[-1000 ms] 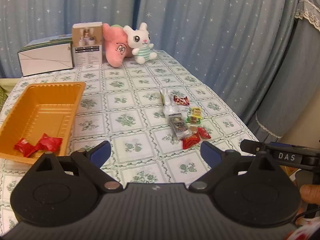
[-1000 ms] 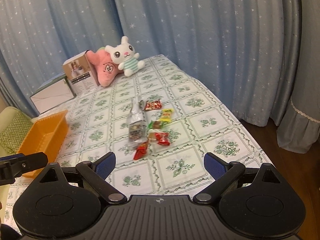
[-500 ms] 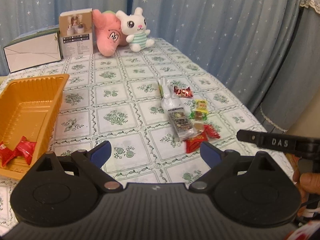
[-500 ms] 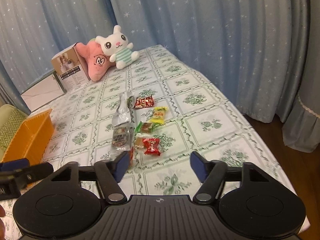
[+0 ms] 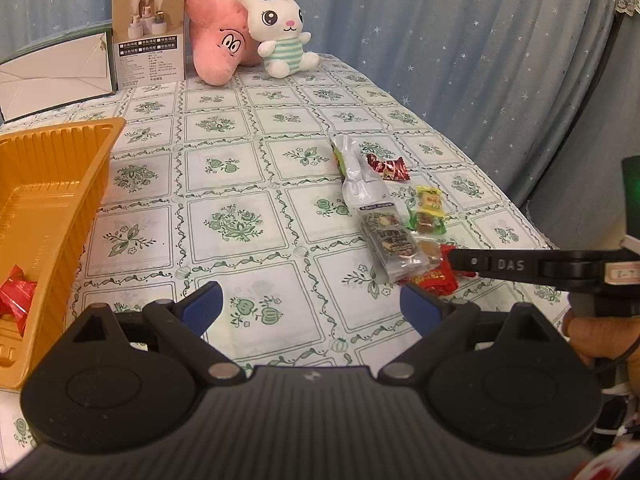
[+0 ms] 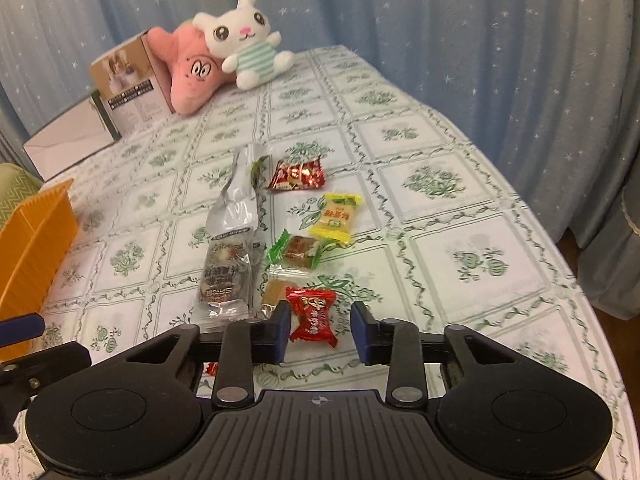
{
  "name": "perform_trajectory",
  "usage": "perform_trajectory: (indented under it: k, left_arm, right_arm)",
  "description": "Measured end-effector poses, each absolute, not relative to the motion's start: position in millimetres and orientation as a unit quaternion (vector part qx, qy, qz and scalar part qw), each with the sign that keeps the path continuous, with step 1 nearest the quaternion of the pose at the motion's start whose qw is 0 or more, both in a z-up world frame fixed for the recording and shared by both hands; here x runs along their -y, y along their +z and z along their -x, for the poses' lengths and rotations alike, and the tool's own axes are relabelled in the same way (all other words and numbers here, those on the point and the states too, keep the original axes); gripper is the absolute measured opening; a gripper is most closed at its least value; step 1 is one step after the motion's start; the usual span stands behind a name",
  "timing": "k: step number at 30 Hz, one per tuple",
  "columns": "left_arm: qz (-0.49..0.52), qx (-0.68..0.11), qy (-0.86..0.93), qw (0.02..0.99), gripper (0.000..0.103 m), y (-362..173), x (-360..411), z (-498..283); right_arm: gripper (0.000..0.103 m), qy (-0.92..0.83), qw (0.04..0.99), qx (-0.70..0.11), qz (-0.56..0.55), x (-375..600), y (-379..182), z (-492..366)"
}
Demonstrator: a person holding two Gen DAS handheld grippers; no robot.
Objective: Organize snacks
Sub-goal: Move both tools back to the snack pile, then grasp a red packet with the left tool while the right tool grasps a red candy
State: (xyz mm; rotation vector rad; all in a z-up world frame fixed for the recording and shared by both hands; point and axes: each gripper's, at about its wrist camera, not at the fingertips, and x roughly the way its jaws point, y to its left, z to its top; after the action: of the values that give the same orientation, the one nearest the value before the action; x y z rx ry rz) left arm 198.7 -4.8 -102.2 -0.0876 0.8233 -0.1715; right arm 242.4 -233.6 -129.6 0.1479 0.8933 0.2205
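Note:
Several snacks lie in a cluster on the flowered tablecloth: a long silver packet (image 6: 230, 248), a dark red wrapper (image 6: 298, 174), a yellow candy (image 6: 334, 214), a green-wrapped candy (image 6: 298, 252) and a clear-wrapped brown one (image 6: 276, 292). My right gripper (image 6: 320, 314) is low over the nearest red candy (image 6: 314, 316). Its jaws are closing with the candy between them, and a gap still shows at the right pad. My left gripper (image 5: 310, 300) is open over bare cloth with nothing between its fingers. The orange tray (image 5: 52, 184) at left holds red candies (image 5: 16, 292).
A pink plush (image 5: 218, 46) and a white rabbit plush (image 5: 280, 36) sit at the far end beside a printed box (image 5: 150, 36) and a white box (image 5: 56, 76). The table edge (image 6: 580, 280) falls off at right before starry blue curtains.
Both grippers came forward and down toward the snack cluster. The right jaws narrowed from wide open to just around the red candy. The left jaws stayed wide.

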Motion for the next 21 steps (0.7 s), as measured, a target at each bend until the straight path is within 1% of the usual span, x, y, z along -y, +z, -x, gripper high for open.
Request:
perform_trajectory:
  k: [3, 4, 5, 11, 13, 15, 17, 18, 19, 21]
  left_arm:
    - [0.042, -0.4, -0.087, 0.911, 0.094, -105, 3, -201]
    - [0.041, -0.401, -0.088, 0.911, 0.094, -106, 3, -202]
    - [0.04, -0.402, -0.091, 0.91, 0.094, -107, 4, -203]
    - [0.028, -0.412, -0.129, 0.902, 0.094, -116, 21, -207]
    - [0.026, -0.413, -0.142, 0.899, 0.093, -119, 30, -209]
    - [0.022, -0.411, -0.159, 0.897, 0.087, -123, 41, -212]
    - [0.015, -0.408, -0.179, 0.895, 0.083, -128, 52, -214]
    - [0.008, -0.406, -0.188, 0.894, 0.078, -130, 58, -216]
    - [0.003, -0.404, -0.192, 0.894, 0.077, -133, 62, -218]
    - [-0.006, -0.404, -0.2, 0.893, 0.066, -138, 70, -222]
  right_arm:
    - [0.027, 0.109, 0.893, -0.433, -0.054, 227, -134, -247]
    - [0.022, 0.111, 0.892, -0.435, -0.05, 226, -135, -248]
    - [0.019, 0.111, 0.892, -0.437, -0.046, 224, -136, -248]
    - [0.018, 0.1, 0.898, -0.425, -0.059, 231, -125, -237]
    - [0.018, 0.093, 0.899, -0.421, -0.073, 239, -119, -233]
    - [0.018, 0.084, 0.901, -0.416, -0.088, 247, -114, -228]
    - [0.018, 0.078, 0.903, -0.412, -0.094, 253, -108, -225]
    - [0.018, 0.075, 0.904, -0.411, -0.096, 256, -106, -224]
    - [0.018, 0.073, 0.904, -0.41, -0.099, 259, -104, -223]
    - [0.018, 0.072, 0.904, -0.408, -0.101, 264, -101, -222]
